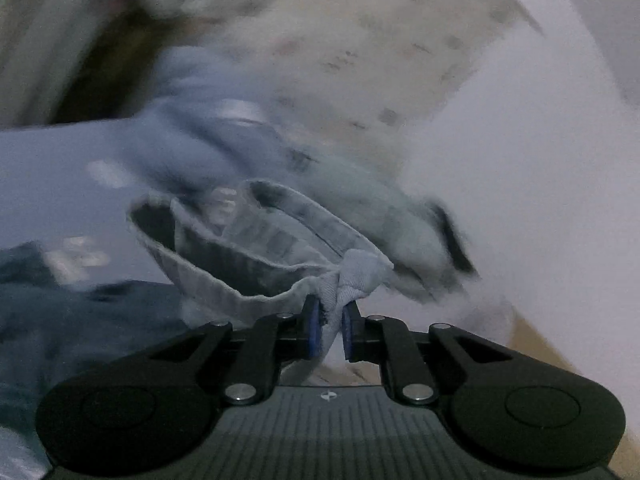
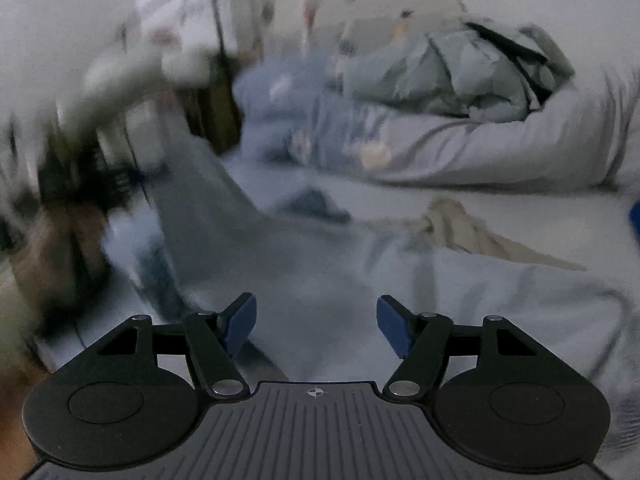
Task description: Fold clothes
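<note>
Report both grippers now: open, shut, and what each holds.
Left gripper: shut on the light grey-blue garment, a bunched edge pinched between its jaws.
Right gripper: open, nothing between its jaws.

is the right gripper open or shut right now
Open. In the right wrist view the right gripper has its blue pads standing wide apart, with nothing between them, only the pale blue sheet beyond.

Home bedroom: bed with pale sheet [image 2: 500, 208], rolled white duvet [image 2: 520, 148], crumpled grey-green quilt [image 2: 452, 76], patterned curtain [image 2: 320, 4], scattered clothes [image 2: 460, 228].
</note>
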Tool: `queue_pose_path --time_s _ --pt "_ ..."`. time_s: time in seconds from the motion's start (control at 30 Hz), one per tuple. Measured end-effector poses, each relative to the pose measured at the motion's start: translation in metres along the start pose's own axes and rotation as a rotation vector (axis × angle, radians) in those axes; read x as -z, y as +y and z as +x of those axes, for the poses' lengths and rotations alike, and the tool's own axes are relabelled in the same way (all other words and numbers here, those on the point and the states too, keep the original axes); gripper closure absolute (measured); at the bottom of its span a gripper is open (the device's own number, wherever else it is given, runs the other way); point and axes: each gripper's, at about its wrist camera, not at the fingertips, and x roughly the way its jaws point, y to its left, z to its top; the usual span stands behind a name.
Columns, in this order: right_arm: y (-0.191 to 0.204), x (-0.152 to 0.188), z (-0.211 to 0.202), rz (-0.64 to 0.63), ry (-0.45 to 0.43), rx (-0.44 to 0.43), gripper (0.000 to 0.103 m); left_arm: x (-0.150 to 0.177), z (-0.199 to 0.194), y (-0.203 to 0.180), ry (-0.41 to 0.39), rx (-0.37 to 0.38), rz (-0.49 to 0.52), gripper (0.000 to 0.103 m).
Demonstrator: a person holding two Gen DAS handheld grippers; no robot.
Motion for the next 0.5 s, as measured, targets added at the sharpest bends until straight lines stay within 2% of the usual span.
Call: queue_pose_path --time_s 0.1,0.2,0.23,0.27,0.33,0.43,0.5 --pt "-0.019 -0.008 -0.005 0.097 -0.032 -0.072 0.025 0.047 0.014 -0.051 0.108 0.068 0.171 0.090" --pt "-0.039 -0.003 -0.005 0.168 -0.041 -0.087 0.025 0.101 0.030 -0.096 0.233 0.121 0.350 0.090" --pt "-0.045 0.000 -0.003 0.177 -0.040 -0.069 0.025 0.119 0.035 -0.102 0.274 0.126 0.374 0.090" --pt "-0.051 0.005 0.000 0.182 -0.030 -0.054 0.024 0.133 0.041 -0.107 0.314 0.124 0.403 0.090" --pt "-0.061 0.015 0.009 0.191 -0.004 -0.041 0.024 0.168 0.055 -0.118 0.395 0.076 0.528 0.090" --pt "-0.071 0.027 0.032 0.200 0.044 -0.024 0.024 0.194 0.062 -0.124 0.418 0.022 0.631 0.090" --pt "-0.074 0.033 0.051 0.209 0.076 -0.022 0.024 0.196 0.059 -0.128 0.409 0.018 0.684 0.089"
